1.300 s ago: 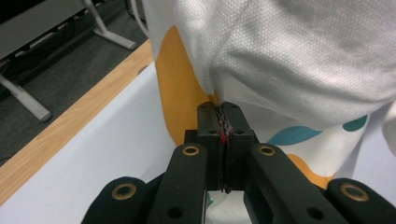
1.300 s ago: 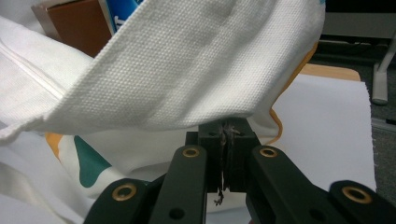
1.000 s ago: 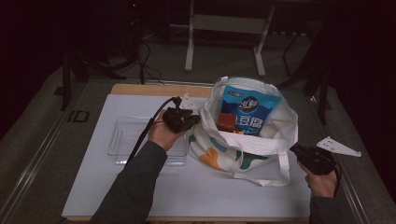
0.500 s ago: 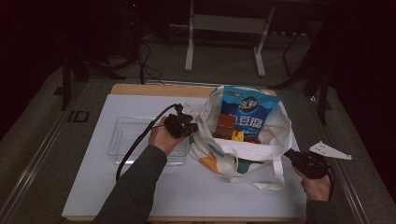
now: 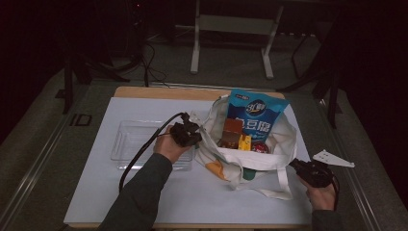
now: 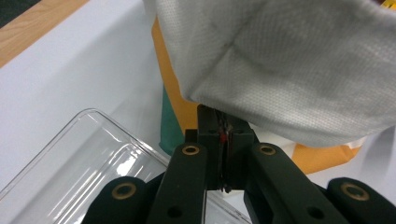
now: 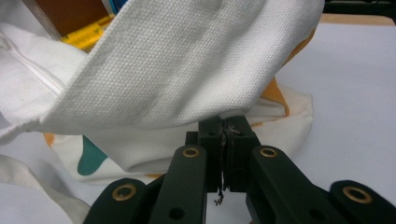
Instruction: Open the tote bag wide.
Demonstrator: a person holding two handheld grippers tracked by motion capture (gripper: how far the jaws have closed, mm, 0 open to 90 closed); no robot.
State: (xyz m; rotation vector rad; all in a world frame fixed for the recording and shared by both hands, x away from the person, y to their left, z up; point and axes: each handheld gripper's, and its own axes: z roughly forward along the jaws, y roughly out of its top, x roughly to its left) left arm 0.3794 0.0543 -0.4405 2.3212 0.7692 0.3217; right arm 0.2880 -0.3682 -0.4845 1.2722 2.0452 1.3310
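A white tote bag (image 5: pixel 250 161) with orange and teal patches sits on the white mat, mouth up. It holds a blue snack pouch (image 5: pixel 257 118), a brown box (image 5: pixel 232 131) and small yellow and red items. My left gripper (image 5: pixel 196 138) is at the bag's left rim and, in the left gripper view, my left gripper (image 6: pixel 226 122) is shut on the white fabric (image 6: pixel 289 70). My right gripper (image 5: pixel 294 165) is at the bag's right side. In the right gripper view, my right gripper (image 7: pixel 227 127) is shut on the bag's white strap (image 7: pixel 187 70).
A clear plastic tray (image 5: pixel 132 142) lies on the mat left of the bag, under my left hand. The white mat (image 5: pixel 192 192) covers a wooden table (image 5: pixel 144 91). Metal stand legs (image 5: pixel 195 43) and cables stand on the floor beyond the far edge.
Both hands have sunk toward the table with the bag's edges still in the jaws. The bag sits lower and slacker, and the right gripper has come nearer the front edge.
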